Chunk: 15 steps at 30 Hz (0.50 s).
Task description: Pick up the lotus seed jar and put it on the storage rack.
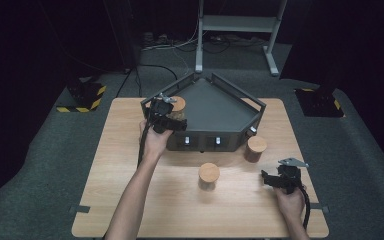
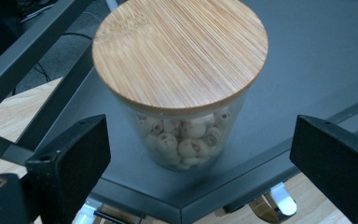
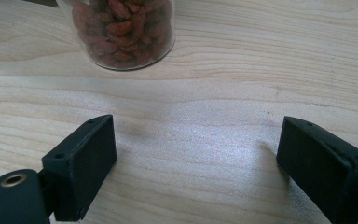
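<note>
A glass jar of pale round beads with a bamboo lid stands on the dark grey tray. My left gripper is open, its jaws apart on either side of the jar's base without touching it. In the high view this jar sits in the tray's left corner, with the left gripper right beside it. My right gripper is open low over the table at the front right. Its own view shows the right gripper with only bare wood between the jaws, short of a jar of red dried berries.
The five-sided tray has raised rails and sits at the back middle of the wooden table. Two more lidded jars stand on the table in front of it: one in the middle and one to the right.
</note>
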Available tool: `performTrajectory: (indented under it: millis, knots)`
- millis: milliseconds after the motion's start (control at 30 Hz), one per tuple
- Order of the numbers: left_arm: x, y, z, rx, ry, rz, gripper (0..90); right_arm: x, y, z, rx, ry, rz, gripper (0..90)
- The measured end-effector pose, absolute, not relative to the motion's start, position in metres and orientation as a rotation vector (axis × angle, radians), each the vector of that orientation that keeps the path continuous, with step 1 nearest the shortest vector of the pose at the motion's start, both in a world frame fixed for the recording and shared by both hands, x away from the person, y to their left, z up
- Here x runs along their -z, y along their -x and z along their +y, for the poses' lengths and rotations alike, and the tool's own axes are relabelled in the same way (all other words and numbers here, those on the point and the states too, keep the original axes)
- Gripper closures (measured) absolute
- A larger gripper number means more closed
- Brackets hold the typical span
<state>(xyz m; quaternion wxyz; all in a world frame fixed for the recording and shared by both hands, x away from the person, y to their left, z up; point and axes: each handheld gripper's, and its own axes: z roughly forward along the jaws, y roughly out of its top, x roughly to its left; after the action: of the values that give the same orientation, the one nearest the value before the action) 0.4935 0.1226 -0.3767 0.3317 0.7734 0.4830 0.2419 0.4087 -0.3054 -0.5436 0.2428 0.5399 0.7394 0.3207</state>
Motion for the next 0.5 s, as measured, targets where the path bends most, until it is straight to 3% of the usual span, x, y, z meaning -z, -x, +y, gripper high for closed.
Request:
performTrajectory:
  millis: [500]
  knots:
    - [0.371, -0.478, 0.132, -0.601, -1.995, 1.243, 6.3, 0.544, -0.409, -0.305, -0.876, -1.476, 2.020, 11.7]
